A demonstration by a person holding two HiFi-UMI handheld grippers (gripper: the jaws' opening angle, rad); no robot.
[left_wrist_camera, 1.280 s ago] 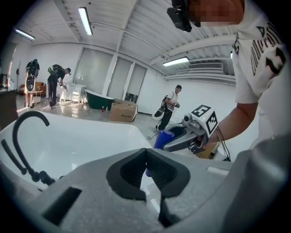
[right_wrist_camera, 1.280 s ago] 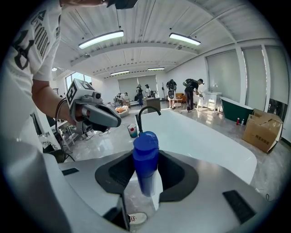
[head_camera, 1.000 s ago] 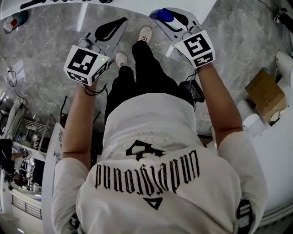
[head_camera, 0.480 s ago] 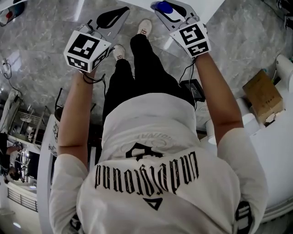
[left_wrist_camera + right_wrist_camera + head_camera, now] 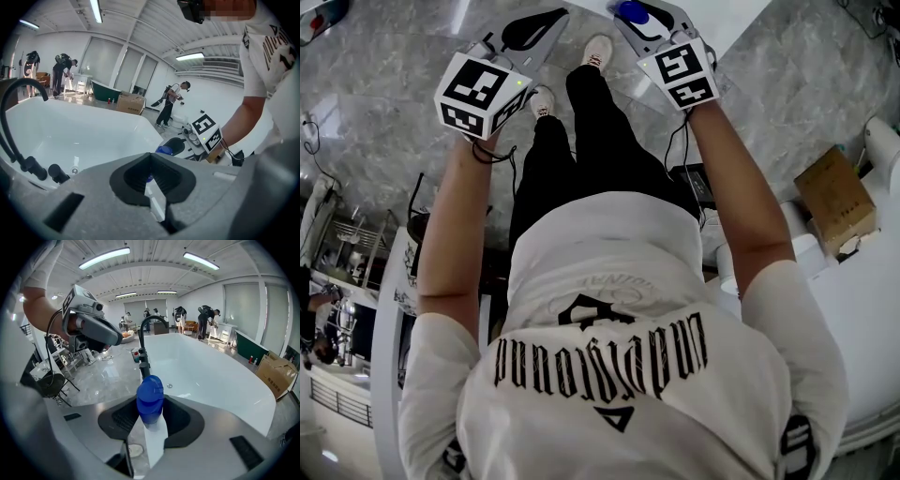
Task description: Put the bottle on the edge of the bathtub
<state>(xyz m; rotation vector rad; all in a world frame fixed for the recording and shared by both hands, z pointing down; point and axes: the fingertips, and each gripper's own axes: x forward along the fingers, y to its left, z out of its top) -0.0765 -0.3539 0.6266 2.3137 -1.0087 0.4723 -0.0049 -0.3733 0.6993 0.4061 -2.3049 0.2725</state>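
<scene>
My right gripper is shut on a white bottle with a blue cap, which stands upright between the jaws. Just past it lies the white bathtub, with a black faucet rising from the near rim. In the head view the blue cap shows at the top, over the tub's rim. My left gripper hovers to the left at about the same height, jaws together with nothing between them. The left gripper view looks across the tub toward the bottle.
A marble floor and the person's own shoes lie below the grippers. A cardboard box sits at the right. Several people work in the background near a green tub and another box.
Both grippers have sunk and shifted toward the top of the head view, closer to the tub. The bottle stays in the right gripper.
</scene>
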